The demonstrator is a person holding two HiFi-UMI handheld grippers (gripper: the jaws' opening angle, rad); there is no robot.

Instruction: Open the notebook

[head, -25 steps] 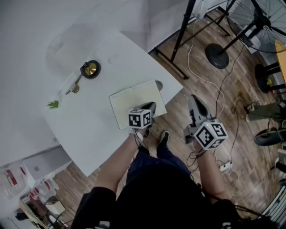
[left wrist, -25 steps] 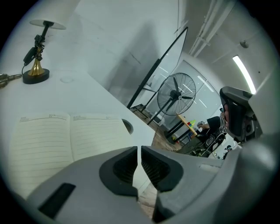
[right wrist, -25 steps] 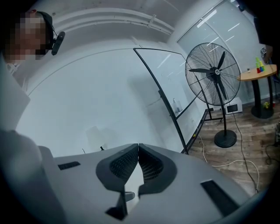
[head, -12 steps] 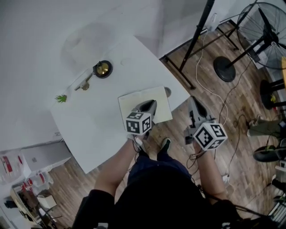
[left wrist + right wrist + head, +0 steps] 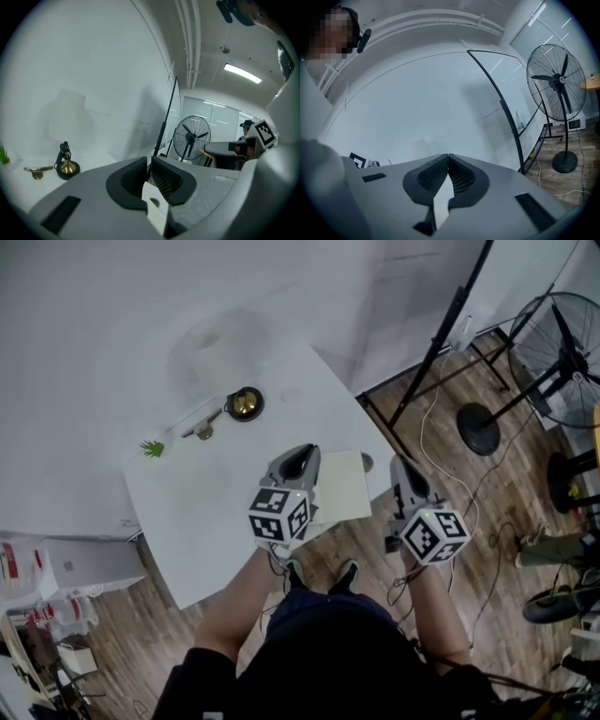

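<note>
Seemingly still closed, the pale notebook (image 5: 345,486) lies flat at the desk's (image 5: 216,512) near right edge. The left tongs (image 5: 300,456) hover over it, shut and empty. The right tongs (image 5: 402,467), also shut, hang beyond the desk's right edge. Next, one pair likely needs to open and catch the cover.

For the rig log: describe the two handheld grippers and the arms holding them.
Both the left gripper and right gripper are grey moulded shells tapering to two jaws with black textured pads. Each carries a white cube with black square markers. The person wears a dark short-sleeved top.
</note>
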